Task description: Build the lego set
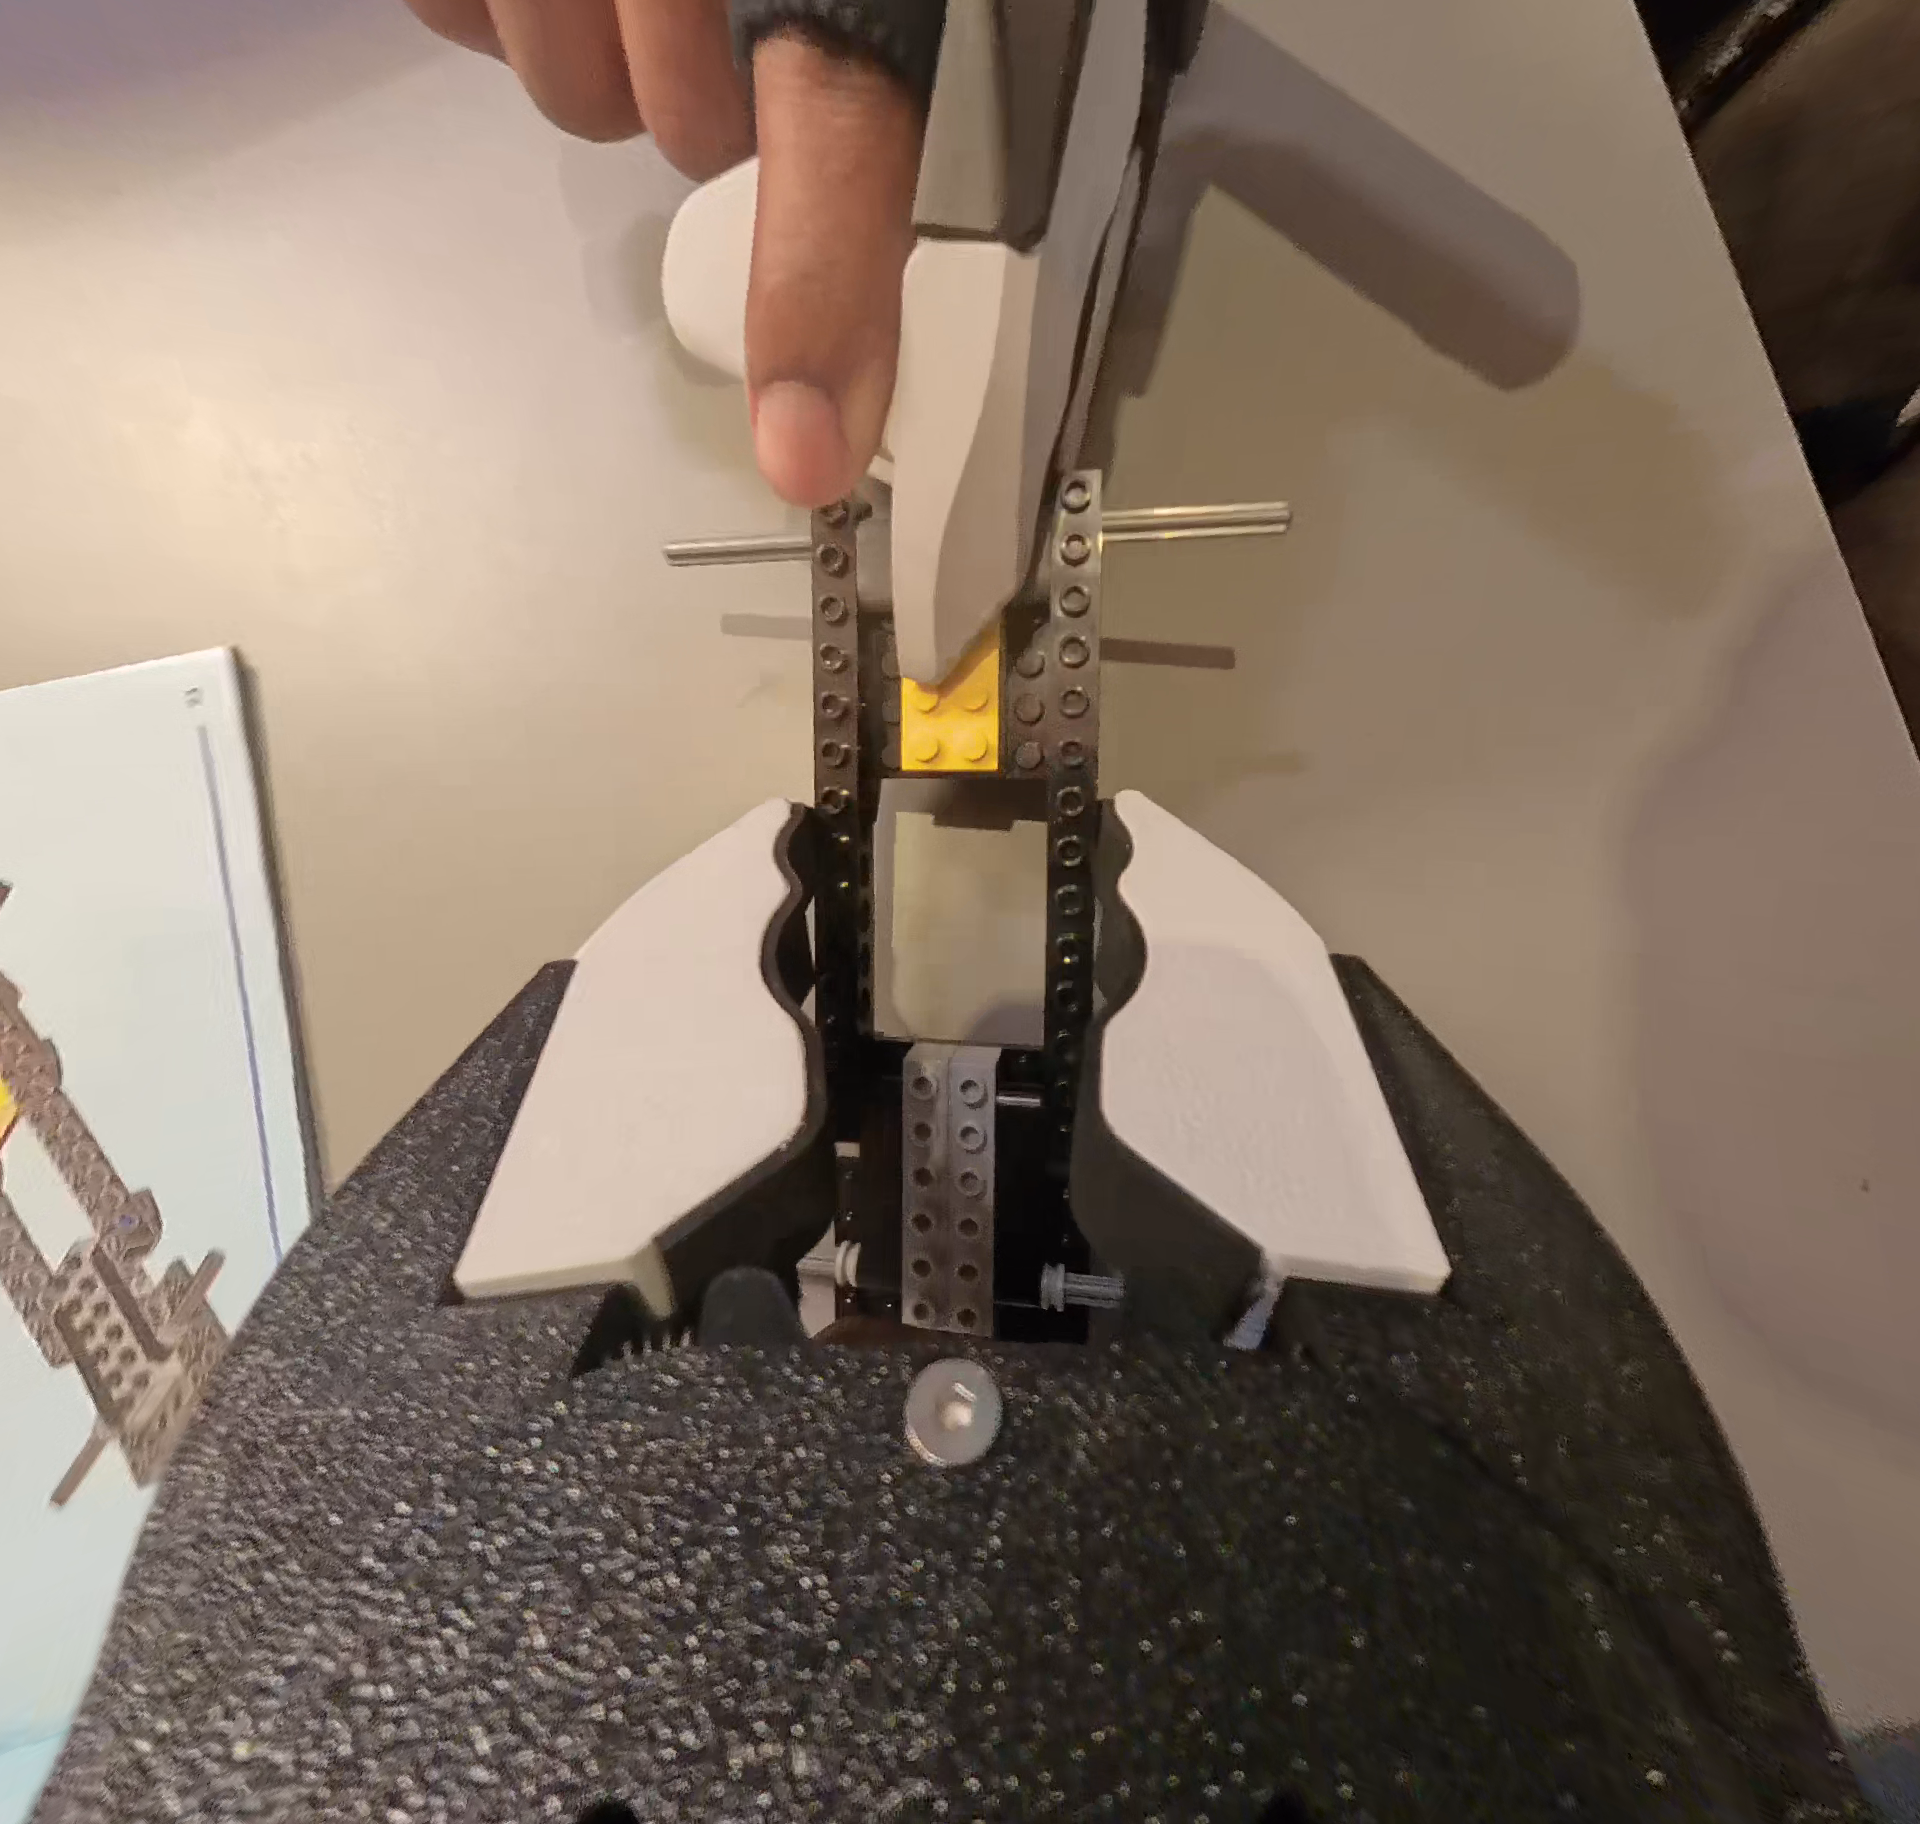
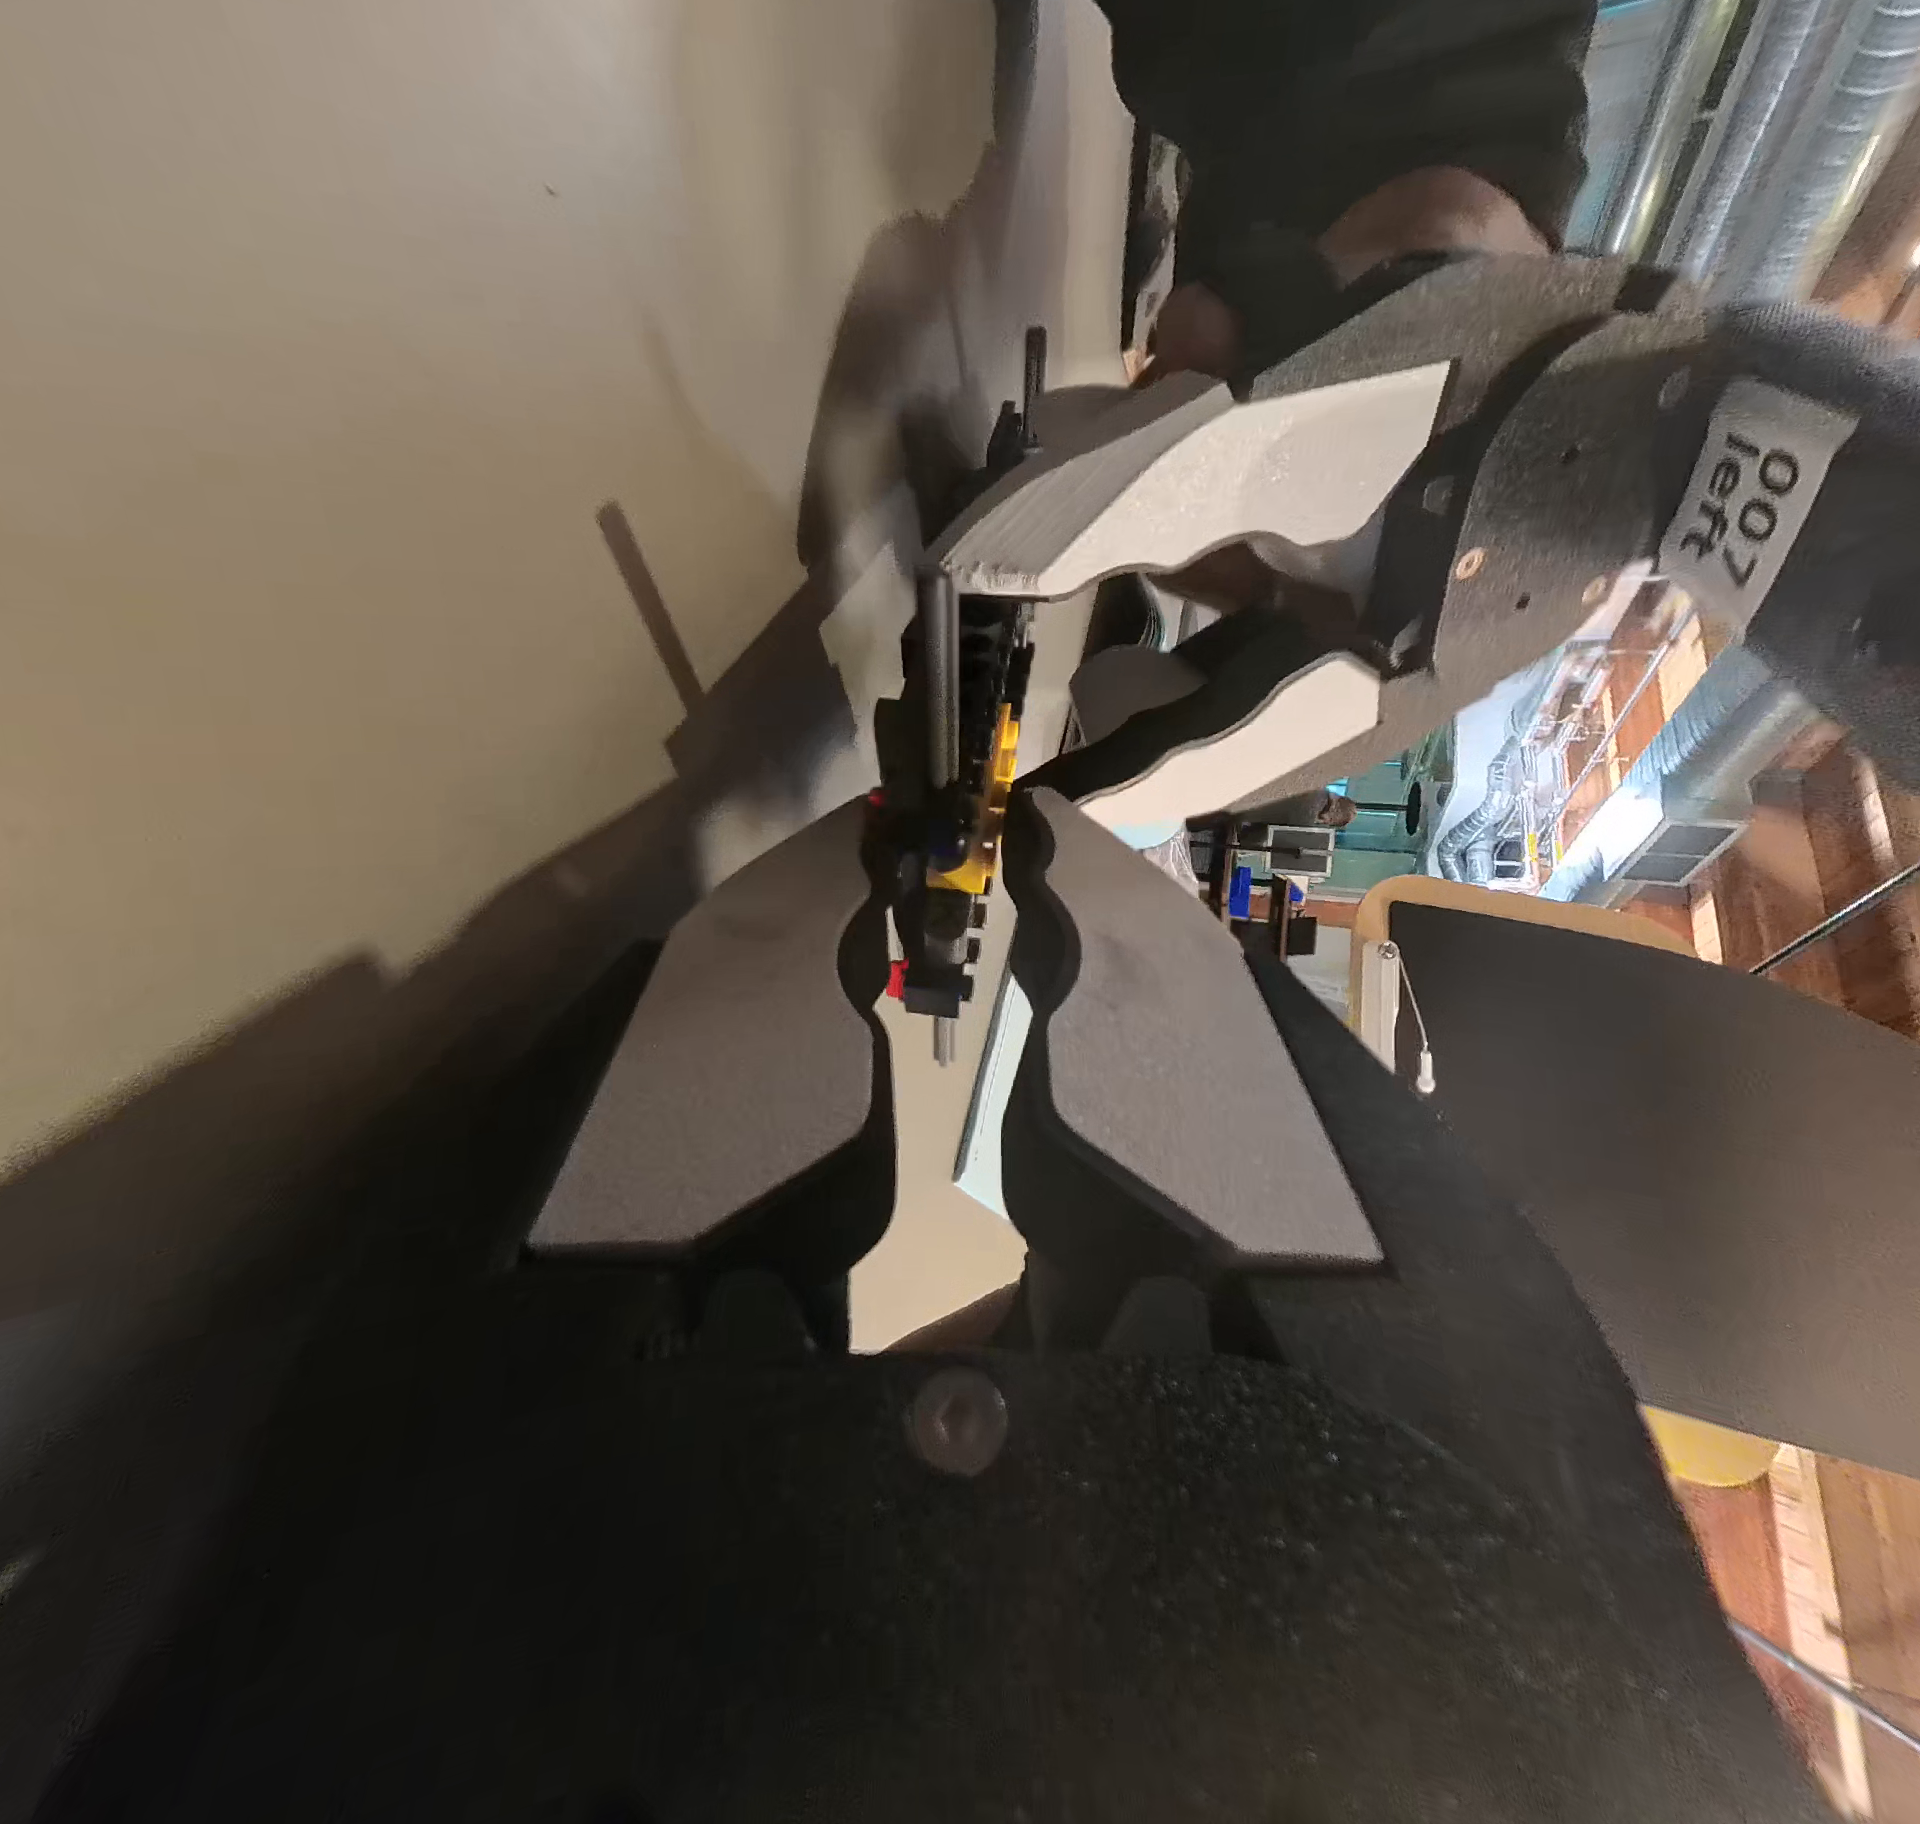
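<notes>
The left gripper (image 1: 958, 818) clamps a black studded brick frame (image 1: 1072, 839) by its two long side beams, above a pale table (image 1: 416, 424). Farther along the frame, the right gripper (image 2: 940, 818) pinches a yellow plate (image 1: 951, 725) seated between the beams. A booklet (image 1: 135, 943) lies left

Black brick frame (image 1: 1070, 839) looking like glossy studded plastic, yellow plate (image 1: 951, 730) at 12 o'clock of it shining smooth plastic. Metal rod (image 1: 727, 550) gleaming at 11 o'clock. Left gripper (image 1: 956, 829) showing matt white fingers (image 1: 665, 1047) and a rough, grainy black body. Table (image 1: 416, 424) looking smooth, matt cream. Booklet (image 1: 125, 943) at 9 o'clock showing smooth printed paper.
</notes>
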Demonstrator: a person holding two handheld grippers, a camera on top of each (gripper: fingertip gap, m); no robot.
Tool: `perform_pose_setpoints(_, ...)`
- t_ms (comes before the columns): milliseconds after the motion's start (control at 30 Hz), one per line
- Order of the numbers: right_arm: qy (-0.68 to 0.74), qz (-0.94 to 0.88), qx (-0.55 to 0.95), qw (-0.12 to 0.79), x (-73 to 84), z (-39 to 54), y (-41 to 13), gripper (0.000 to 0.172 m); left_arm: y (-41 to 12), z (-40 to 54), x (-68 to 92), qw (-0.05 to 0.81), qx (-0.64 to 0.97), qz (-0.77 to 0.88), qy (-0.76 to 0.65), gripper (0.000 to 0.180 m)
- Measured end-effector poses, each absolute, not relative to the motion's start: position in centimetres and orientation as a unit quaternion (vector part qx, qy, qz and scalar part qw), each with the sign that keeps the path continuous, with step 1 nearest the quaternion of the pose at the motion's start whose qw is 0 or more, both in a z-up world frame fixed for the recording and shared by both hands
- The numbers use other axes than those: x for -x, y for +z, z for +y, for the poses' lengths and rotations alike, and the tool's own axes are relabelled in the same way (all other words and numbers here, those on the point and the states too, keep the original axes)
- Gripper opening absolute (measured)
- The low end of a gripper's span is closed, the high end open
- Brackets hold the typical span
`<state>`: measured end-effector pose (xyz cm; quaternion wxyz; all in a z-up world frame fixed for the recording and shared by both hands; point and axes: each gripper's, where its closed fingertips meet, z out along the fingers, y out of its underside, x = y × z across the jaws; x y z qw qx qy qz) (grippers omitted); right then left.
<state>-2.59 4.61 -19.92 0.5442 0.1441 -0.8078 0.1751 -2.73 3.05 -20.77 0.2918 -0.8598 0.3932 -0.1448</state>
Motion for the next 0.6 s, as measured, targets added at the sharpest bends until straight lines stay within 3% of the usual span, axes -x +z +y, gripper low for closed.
perform_pose_setpoints(300,0.217,-0.811,-0.050,0.541,3.6,5.8,-18.9,0.017,-17.2,2.3,4.7,0.466,0.845,0.259,0.037,0.060)
perform_pose_setpoints(467,0.218,-0.818,-0.028,0.532,3.9,5.7,-19.1,0.017,-19.2,3.0,4.5,0.439,0.832,0.287,0.182,0.059)
perform_pose_setpoints(600,0.214,-0.817,-0.026,0.535,3.8,5.5,-19.1,0.018,-20.0,3.5,5.9,0.395,0.807,0.313,0.307,0.044)
